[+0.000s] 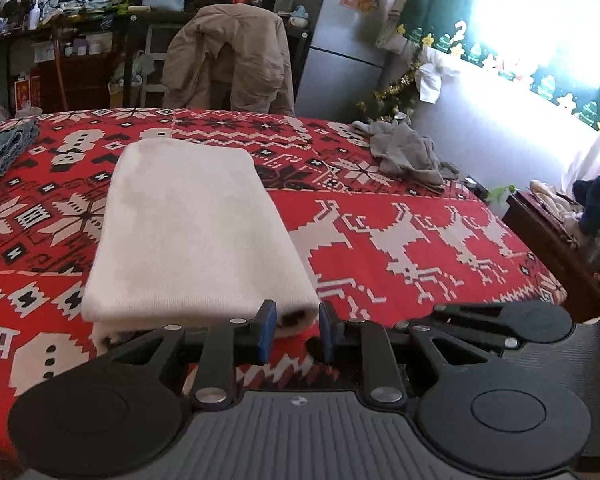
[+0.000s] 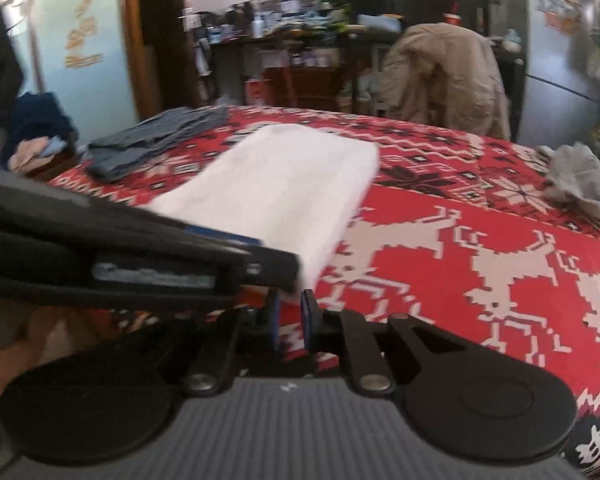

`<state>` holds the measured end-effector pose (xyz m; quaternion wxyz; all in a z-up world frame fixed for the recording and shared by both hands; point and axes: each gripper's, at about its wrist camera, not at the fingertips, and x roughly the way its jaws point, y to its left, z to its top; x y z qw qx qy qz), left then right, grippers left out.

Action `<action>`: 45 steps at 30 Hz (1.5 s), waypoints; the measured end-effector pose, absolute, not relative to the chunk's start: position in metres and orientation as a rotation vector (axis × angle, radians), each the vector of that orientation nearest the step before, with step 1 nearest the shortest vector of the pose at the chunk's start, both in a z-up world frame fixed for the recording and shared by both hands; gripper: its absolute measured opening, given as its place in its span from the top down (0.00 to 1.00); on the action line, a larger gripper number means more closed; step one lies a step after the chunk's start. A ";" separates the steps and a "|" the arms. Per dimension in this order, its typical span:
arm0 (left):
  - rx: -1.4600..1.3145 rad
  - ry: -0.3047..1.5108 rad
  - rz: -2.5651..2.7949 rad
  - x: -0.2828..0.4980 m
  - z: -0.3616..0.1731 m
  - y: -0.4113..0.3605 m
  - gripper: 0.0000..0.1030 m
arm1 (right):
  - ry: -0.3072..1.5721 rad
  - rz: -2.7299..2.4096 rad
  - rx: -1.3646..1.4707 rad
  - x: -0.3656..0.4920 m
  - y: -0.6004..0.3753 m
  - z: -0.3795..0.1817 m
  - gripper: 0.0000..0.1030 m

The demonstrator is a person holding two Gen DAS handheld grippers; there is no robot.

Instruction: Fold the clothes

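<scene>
Two grippers sit at the near edge of a folded white garment (image 1: pixel 192 224) lying on the red patterned bedspread (image 1: pixel 420 232). Left gripper (image 1: pixel 296 332): jaws narrowly parted, near right corner of the garment between the pads; contact cannot be confirmed. Right gripper (image 2: pixel 291 318): jaws narrowly parted, holding nothing. A crumpled grey garment (image 1: pixel 408 156) lies at 2 o'clock from the white one.

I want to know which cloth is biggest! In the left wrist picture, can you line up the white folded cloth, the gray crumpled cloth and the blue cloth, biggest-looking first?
1. White folded cloth: looks by far the largest, though it lies nearest the camera.
2. Gray crumpled cloth.
3. Blue cloth: the picture edge cuts it off, so its place against the gray one is unsure.
</scene>
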<state>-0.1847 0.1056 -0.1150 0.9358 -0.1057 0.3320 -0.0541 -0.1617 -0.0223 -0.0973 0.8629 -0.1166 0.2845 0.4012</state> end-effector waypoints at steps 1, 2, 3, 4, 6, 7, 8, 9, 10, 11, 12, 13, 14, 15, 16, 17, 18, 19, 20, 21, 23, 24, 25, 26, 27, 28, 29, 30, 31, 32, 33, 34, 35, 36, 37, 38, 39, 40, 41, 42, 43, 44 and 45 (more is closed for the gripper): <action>-0.216 0.680 -0.111 -0.187 -0.114 0.106 0.79 | 0.586 0.829 -0.264 -0.164 -0.023 -0.097 0.88; -0.217 0.677 -0.103 -0.189 -0.113 0.107 0.79 | 0.576 0.816 -0.283 -0.167 -0.024 -0.096 0.88; -0.217 0.672 -0.094 -0.191 -0.112 0.109 0.79 | 0.582 0.803 -0.272 -0.166 -0.027 -0.095 0.88; -0.216 0.667 -0.084 -0.192 -0.111 0.110 0.79 | 0.583 0.788 -0.254 -0.163 -0.031 -0.094 0.87; -0.217 0.658 -0.068 -0.190 -0.110 0.112 0.79 | 0.571 0.759 -0.223 -0.158 -0.034 -0.091 0.86; -0.219 0.653 -0.060 -0.188 -0.110 0.113 0.79 | 0.569 0.744 -0.211 -0.154 -0.034 -0.091 0.83; -0.220 0.649 -0.053 -0.186 -0.110 0.114 0.79 | 0.567 0.729 -0.199 -0.150 -0.033 -0.091 0.81; -0.222 0.644 -0.045 -0.183 -0.109 0.114 0.79 | 0.570 0.719 -0.191 -0.145 -0.031 -0.092 0.81; -0.222 0.641 -0.038 -0.181 -0.109 0.115 0.79 | 0.574 0.710 -0.183 -0.140 -0.029 -0.094 0.81; -0.215 0.646 -0.034 -0.178 -0.110 0.115 0.79 | 0.579 0.710 -0.179 -0.137 -0.027 -0.096 0.81; -0.205 0.656 -0.032 -0.175 -0.112 0.114 0.79 | 0.585 0.711 -0.176 -0.134 -0.024 -0.097 0.81; -0.200 0.663 -0.031 -0.174 -0.114 0.114 0.79 | 0.590 0.718 -0.175 -0.133 -0.022 -0.100 0.81; -0.200 0.665 -0.031 -0.175 -0.116 0.114 0.79 | 0.590 0.726 -0.180 -0.135 -0.020 -0.101 0.81; -0.204 0.664 -0.031 -0.177 -0.116 0.114 0.79 | 0.590 0.734 -0.187 -0.137 -0.019 -0.101 0.83; -0.208 0.663 -0.032 -0.178 -0.117 0.114 0.79 | 0.585 0.740 -0.196 -0.141 -0.019 -0.101 0.84; -0.212 0.664 -0.036 -0.180 -0.117 0.113 0.79 | 0.588 0.746 -0.200 -0.144 -0.021 -0.101 0.84; -0.210 0.665 -0.039 -0.181 -0.117 0.113 0.79 | 0.593 0.750 -0.204 -0.148 -0.022 -0.101 0.84; -0.204 0.663 -0.038 -0.182 -0.117 0.111 0.79 | 0.601 0.758 -0.205 -0.151 -0.024 -0.101 0.83; -0.199 0.662 -0.039 -0.183 -0.116 0.110 0.79 | 0.610 0.766 -0.207 -0.154 -0.025 -0.101 0.83; -0.201 0.661 -0.040 -0.184 -0.114 0.111 0.79 | 0.619 0.773 -0.208 -0.157 -0.027 -0.101 0.83; -0.230 0.652 -0.037 -0.184 -0.109 0.115 0.78 | 0.586 0.758 -0.227 -0.159 -0.030 -0.096 0.82; -0.244 0.648 -0.035 -0.185 -0.106 0.117 0.78 | 0.568 0.749 -0.237 -0.160 -0.031 -0.093 0.81; -0.258 0.643 -0.033 -0.185 -0.103 0.119 0.78 | 0.558 0.739 -0.221 -0.158 -0.034 -0.090 0.80; -0.272 0.632 -0.030 -0.184 -0.099 0.122 0.78 | 0.551 0.726 -0.194 -0.155 -0.038 -0.085 0.79; -0.284 0.621 -0.023 -0.181 -0.095 0.125 0.77 | 0.544 0.712 -0.166 -0.151 -0.042 -0.081 0.79; -0.288 0.616 -0.018 -0.178 -0.091 0.128 0.77 | 0.543 0.702 -0.135 -0.145 -0.045 -0.076 0.79; -0.287 0.612 -0.010 -0.172 -0.088 0.130 0.77 | 0.544 0.691 -0.103 -0.138 -0.048 -0.072 0.79; -0.272 0.608 -0.005 -0.164 -0.085 0.132 0.77 | 0.548 0.688 -0.079 -0.130 -0.049 -0.069 0.79; -0.256 0.603 0.000 -0.156 -0.081 0.133 0.77 | 0.547 0.684 -0.070 -0.122 -0.048 -0.065 0.79; -0.227 0.592 0.001 -0.146 -0.078 0.134 0.77 | 0.546 0.682 -0.072 -0.113 -0.046 -0.061 0.79; -0.198 0.582 0.002 -0.136 -0.075 0.135 0.77 | 0.544 0.680 -0.074 -0.104 -0.044 -0.057 0.79; -0.171 0.580 0.005 -0.125 -0.073 0.136 0.77 | 0.542 0.678 -0.076 -0.095 -0.042 -0.053 0.80; -0.155 0.586 0.007 -0.112 -0.072 0.138 0.77 | 0.537 0.684 -0.082 -0.084 -0.039 -0.048 0.81; -0.141 0.592 0.008 -0.098 -0.071 0.140 0.77 | 0.531 0.691 -0.087 -0.072 -0.037 -0.043 0.82; -0.145 0.598 0.009 -0.087 -0.072 0.143 0.77 | 0.534 0.695 -0.099 -0.059 -0.033 -0.038 0.83; -0.151 0.603 0.011 -0.076 -0.072 0.146 0.77 | 0.540 0.692 -0.108 -0.044 -0.029 -0.034 0.83; -0.168 0.599 0.015 -0.064 -0.073 0.150 0.77 | 0.547 0.688 -0.116 -0.028 -0.025 -0.031 0.83; -0.181 0.597 0.019 -0.054 -0.074 0.153 0.77 | 0.556 0.689 -0.116 -0.012 -0.022 -0.029 0.83; -0.195 0.595 0.023 -0.045 -0.076 0.155 0.77 | 0.567 0.691 -0.115 0.004 -0.018 -0.028 0.83; -0.199 0.597 0.026 -0.034 -0.078 0.157 0.77 | 0.574 0.696 -0.109 0.019 -0.015 -0.028 0.83; -0.196 0.600 0.030 -0.028 -0.080 0.157 0.77 | 0.574 0.692 -0.112 0.032 -0.013 -0.032 0.83; -0.186 0.609 0.031 -0.022 -0.083 0.156 0.77 | 0.572 0.687 -0.115 0.044 -0.010 -0.035 0.83; -0.178 0.619 0.032 -0.017 -0.086 0.156 0.77 | 0.571 0.682 -0.119 0.056 -0.008 -0.039 0.82</action>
